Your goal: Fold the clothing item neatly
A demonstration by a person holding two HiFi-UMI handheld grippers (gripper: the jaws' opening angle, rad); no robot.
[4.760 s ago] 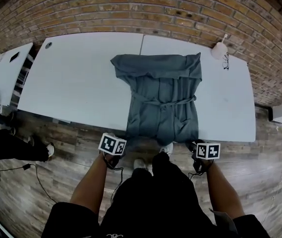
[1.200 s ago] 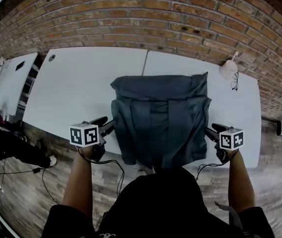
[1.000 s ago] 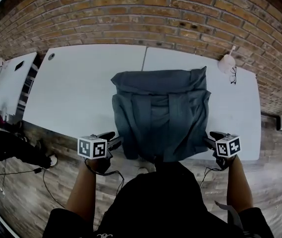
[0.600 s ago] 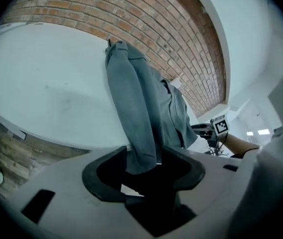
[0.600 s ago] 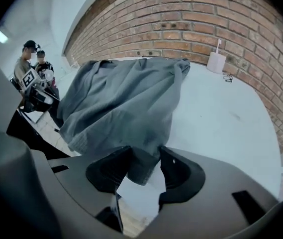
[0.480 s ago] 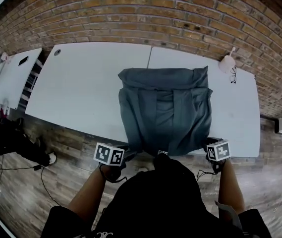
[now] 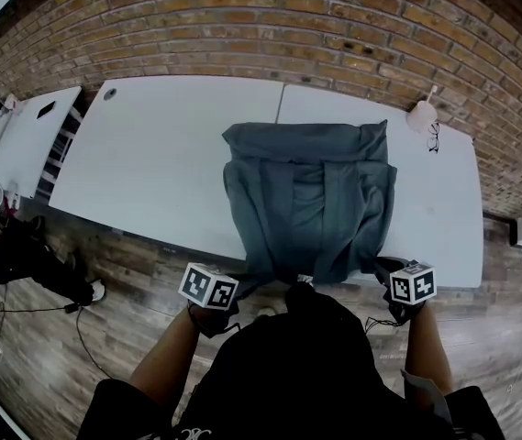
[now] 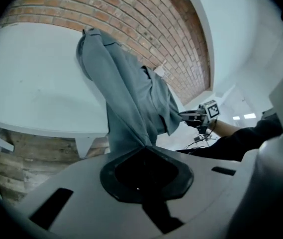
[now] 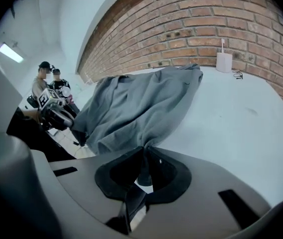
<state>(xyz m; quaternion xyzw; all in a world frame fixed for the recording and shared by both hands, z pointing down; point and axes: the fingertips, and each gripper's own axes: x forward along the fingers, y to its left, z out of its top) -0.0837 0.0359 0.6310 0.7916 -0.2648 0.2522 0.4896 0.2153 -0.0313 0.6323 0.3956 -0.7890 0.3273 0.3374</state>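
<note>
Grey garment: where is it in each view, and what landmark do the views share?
Head view: the grey garment lies just right of centre on the white table, reaching its near edge.
Left gripper view: the grey garment runs from upper left down to centre.
Right gripper view: the grey garment spreads across the middle, left of centre.
Shared landmark: the brick wall behind the table.

Two white tables point(image 7: 150, 163) butted together; the seam runs under the grey garment point(image 7: 308, 200), which lies flat on them w/ its near hem past the front edge. Just right of the grey garment's far corner: small white pot point(image 7: 420, 115) & glasses point(image 7: 436, 137). Well left of it, at the far corner: cable hole point(image 7: 109, 93).
</note>
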